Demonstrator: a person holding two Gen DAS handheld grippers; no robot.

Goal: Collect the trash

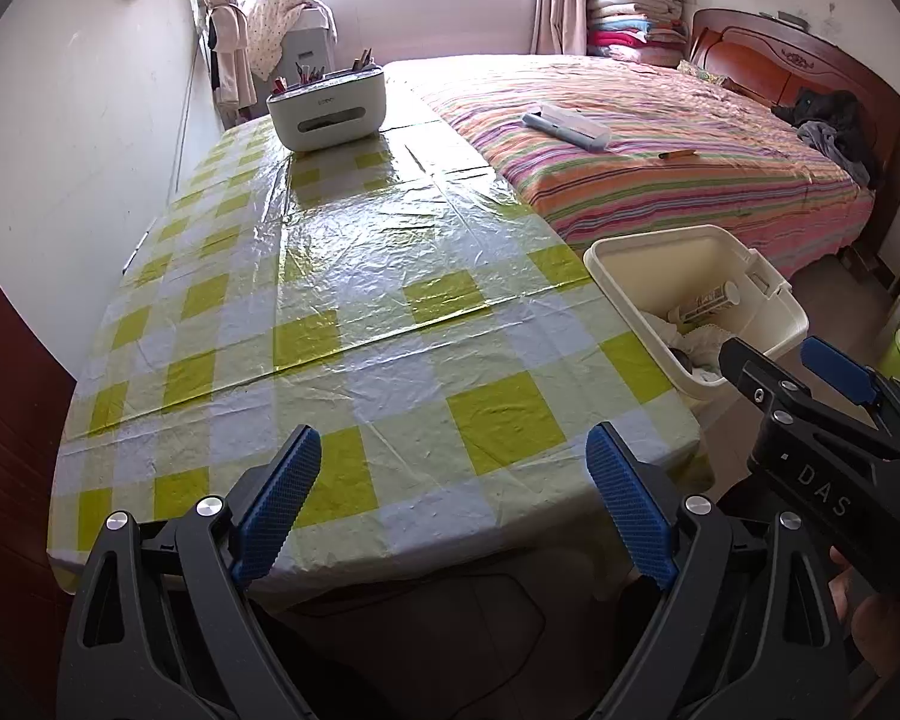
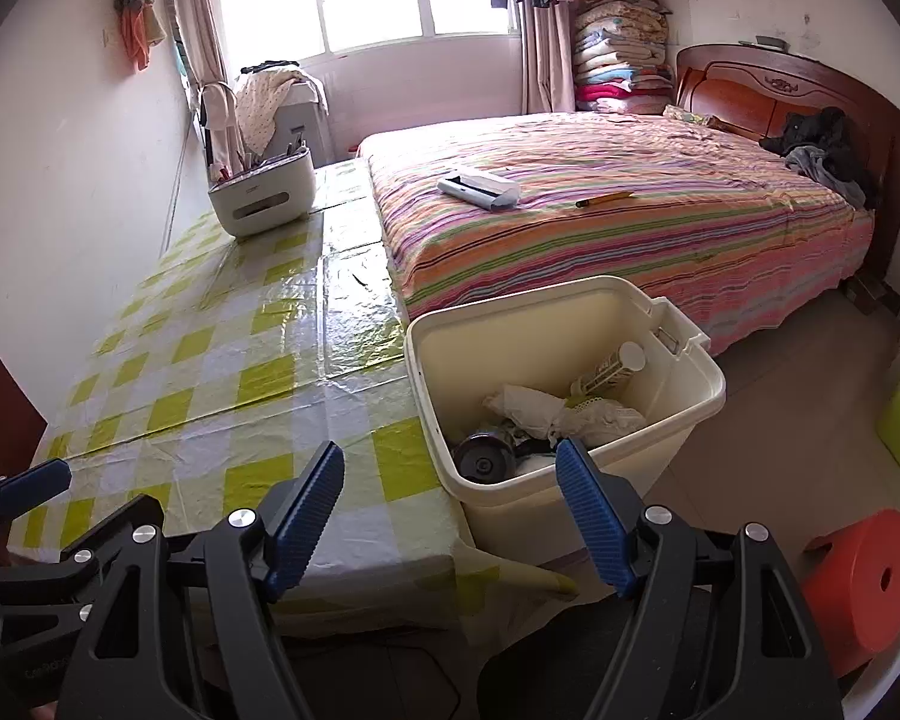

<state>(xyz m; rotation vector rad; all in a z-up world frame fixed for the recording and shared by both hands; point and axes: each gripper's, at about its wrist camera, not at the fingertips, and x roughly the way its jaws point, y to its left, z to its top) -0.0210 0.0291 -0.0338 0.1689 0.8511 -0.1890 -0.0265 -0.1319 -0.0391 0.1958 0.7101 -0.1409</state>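
1. Left gripper (image 1: 453,498): jaws spread wide, nothing between the blue pads; it hangs over the near edge of the table (image 1: 354,276), pointing down at bare checked cloth.
2. Right gripper (image 2: 450,516): jaws apart, empty; it hangs at the table's near right corner, its right pad just before the rim of the bin (image 2: 570,498).
3. Bin: cream plastic, standing on the floor against the table's right side, between table and bed (image 2: 630,222). The right gripper is much the nearer.
4. Trash inside: crumpled white paper (image 2: 534,408); a dark round can (image 2: 483,459) lying with its end toward the gripper; a labelled tube (image 2: 612,369), long axis slanting up and right, white cap toward the far wall.
5. Table surface: no loose trash seen; only a white organiser box (image 1: 327,111) at the far end.
6. Judgement: collection looks largely done.
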